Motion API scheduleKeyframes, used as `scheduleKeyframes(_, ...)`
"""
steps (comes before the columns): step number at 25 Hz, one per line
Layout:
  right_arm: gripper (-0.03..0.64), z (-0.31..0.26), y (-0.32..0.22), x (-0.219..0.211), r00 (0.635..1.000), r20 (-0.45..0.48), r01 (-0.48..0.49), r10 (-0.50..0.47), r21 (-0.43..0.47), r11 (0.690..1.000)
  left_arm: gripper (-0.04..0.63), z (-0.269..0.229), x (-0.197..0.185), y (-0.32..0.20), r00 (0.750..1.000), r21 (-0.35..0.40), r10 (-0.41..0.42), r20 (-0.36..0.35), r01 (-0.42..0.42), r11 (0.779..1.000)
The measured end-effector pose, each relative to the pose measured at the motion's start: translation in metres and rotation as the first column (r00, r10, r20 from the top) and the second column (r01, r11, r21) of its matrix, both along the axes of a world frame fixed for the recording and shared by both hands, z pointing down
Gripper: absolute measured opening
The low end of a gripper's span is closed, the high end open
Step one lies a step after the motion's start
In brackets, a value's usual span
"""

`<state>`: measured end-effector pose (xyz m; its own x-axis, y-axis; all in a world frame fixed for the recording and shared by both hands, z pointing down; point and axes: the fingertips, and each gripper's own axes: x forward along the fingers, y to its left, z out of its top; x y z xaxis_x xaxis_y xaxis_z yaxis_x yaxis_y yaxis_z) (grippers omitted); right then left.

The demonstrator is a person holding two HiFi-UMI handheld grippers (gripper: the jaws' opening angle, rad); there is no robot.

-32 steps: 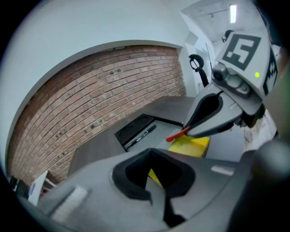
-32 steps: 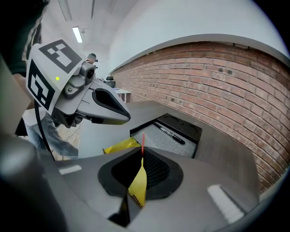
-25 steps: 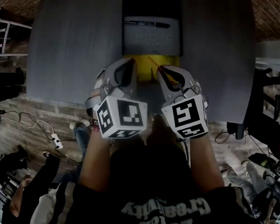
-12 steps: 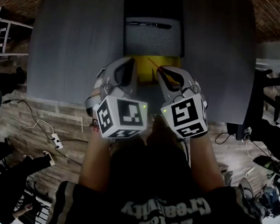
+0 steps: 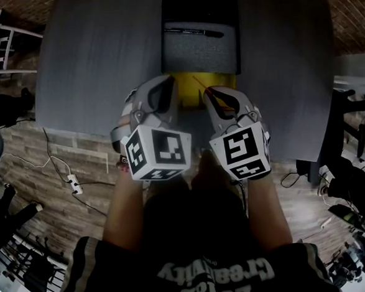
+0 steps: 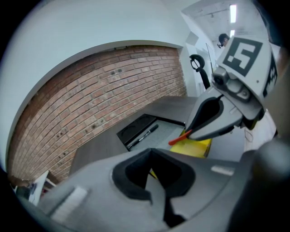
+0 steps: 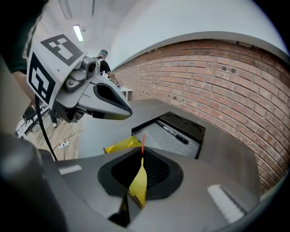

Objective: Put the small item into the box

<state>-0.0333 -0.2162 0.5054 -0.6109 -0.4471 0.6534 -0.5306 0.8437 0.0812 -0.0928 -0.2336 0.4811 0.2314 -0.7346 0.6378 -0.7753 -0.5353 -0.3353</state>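
Observation:
An open black box [image 5: 196,4] with a grey foam lining lies at the far middle of the dark table, with a black pen [image 5: 193,30] in it. Just before it lies a flat yellow item [image 5: 188,89]. My right gripper [image 5: 211,90] is over the yellow item's right part, shut on a thin red strip [image 5: 200,82] that sticks out from its tips toward the box. In the left gripper view that red strip [image 6: 177,138] shows at the right gripper's tip. My left gripper [image 5: 167,81] hangs beside it at the left, its jaws together with nothing between them.
The table's near edge [image 5: 95,139] runs just under my hands. Beyond it the floor holds cables and a power strip [image 5: 73,181]. Black furniture [image 5: 340,131] stands at the right. A brick wall [image 7: 235,77] rises behind the table.
Both grippers have kept still. People on the floor at the lower left have shifted out of view.

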Motion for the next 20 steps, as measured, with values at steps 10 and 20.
scheduleKeyframes(10, 0.126, 0.008, 0.003, 0.002, 1.000, -0.003, -0.006, 0.006, -0.040, 0.999, 0.002, 0.000, 0.001, 0.001, 1.000, -0.002, 0.005, 0.005, -0.005, 1.000)
scheduleKeyframes(20, 0.006, 0.007, 0.011, 0.001, 0.999, -0.014, 0.034, -0.035, -0.064, 0.997, 0.002, 0.000, 0.004, 0.001, 1.000, -0.006, 0.013, 0.004, -0.013, 1.000)
